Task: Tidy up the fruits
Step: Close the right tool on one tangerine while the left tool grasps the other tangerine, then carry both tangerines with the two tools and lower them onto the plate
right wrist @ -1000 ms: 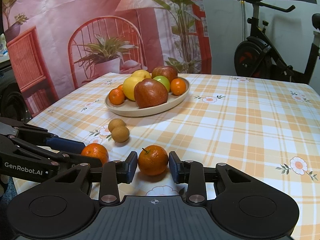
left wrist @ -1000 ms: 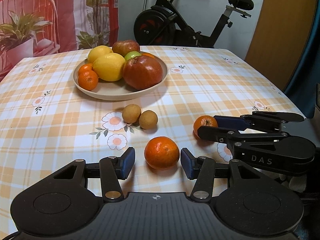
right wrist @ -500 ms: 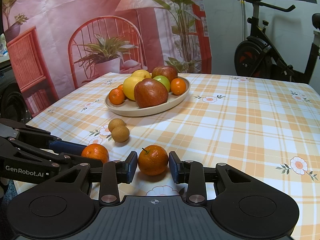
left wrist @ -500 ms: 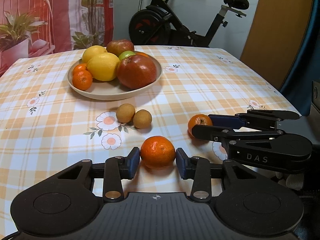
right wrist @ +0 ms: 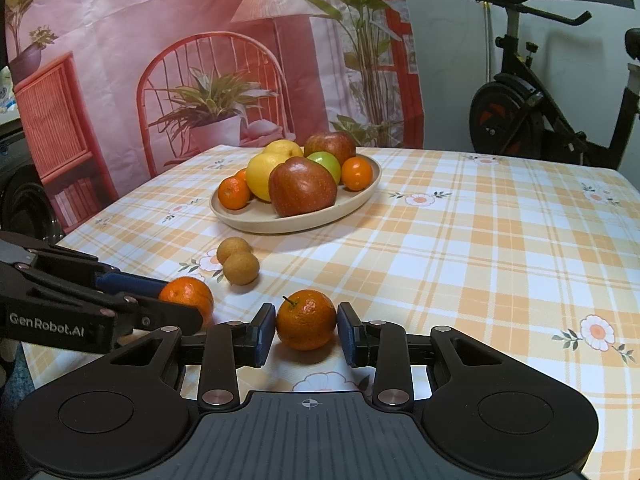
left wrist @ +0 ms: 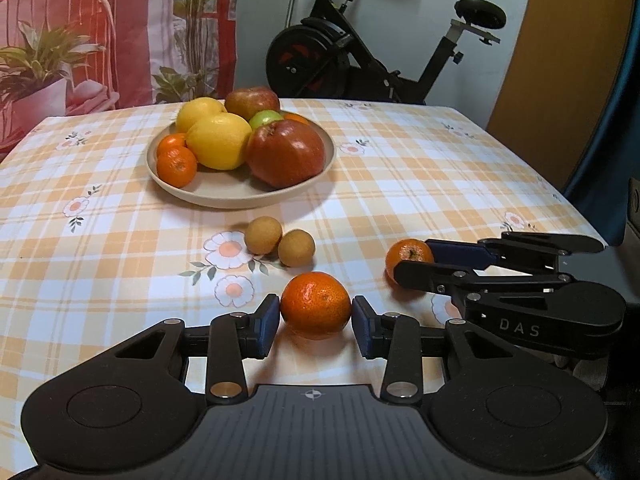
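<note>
- on the orange-and-white checked tablecloth [left wrist: 400, 168], near its front edge, four fruits lie outside the round beige ceramic plate [left wrist: 240, 196]: two bright orange mandarins and two small tan round longans [left wrist: 280, 242].
- our left gripper [left wrist: 315, 318] has its blue pads touching both sides of the larger mandarin [left wrist: 315, 305], so it looks pinched, though the fruit is not yet off the cloth.
- our right gripper [right wrist: 306, 328] brackets the stemmed mandarin [right wrist: 306, 319] with narrow jaws; a sliver of gap shows on each side, so we cannot tell whether it truly grips.
- we judge the task well along: the plate already carries two yellow lemons [left wrist: 218, 140], two red apples [left wrist: 285, 153], a green apple [left wrist: 264, 118] and small mandarins [left wrist: 176, 166].
- what is left, as we see it: both mandarins, then the longans.
- the longans touch each other and sit between us and the plate, so a low carry could knock them rolling.
- the plate is crowded; free room shows mostly at its near rim.
- a black exercise bike [left wrist: 360, 48] stands behind the table, well clear.
</note>
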Available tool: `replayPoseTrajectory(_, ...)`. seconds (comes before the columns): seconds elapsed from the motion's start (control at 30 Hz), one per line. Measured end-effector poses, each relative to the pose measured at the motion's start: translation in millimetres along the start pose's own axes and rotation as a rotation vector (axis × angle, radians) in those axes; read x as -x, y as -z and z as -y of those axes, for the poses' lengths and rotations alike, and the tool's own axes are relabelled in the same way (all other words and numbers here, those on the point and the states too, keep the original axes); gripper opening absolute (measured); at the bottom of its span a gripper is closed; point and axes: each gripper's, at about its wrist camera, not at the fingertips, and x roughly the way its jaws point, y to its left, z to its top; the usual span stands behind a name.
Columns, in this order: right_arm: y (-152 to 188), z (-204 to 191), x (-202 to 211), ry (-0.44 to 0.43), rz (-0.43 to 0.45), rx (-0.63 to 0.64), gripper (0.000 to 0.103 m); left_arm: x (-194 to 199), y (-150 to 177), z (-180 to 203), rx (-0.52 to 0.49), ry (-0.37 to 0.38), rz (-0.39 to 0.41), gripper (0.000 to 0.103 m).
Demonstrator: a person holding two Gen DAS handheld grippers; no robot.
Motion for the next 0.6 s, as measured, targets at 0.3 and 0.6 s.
replayPoseTrajectory(0.3,-8,0,7,0.024,0.032,-0.015,0.031,10,-11,-12,0.029,-0.033,0.048,0.042)
replayPoseTrajectory(0.6,-25,6,3,0.030,0.031,-0.028,0.031,17,-42,-24,-0.005,-0.052,0.120,0.042)
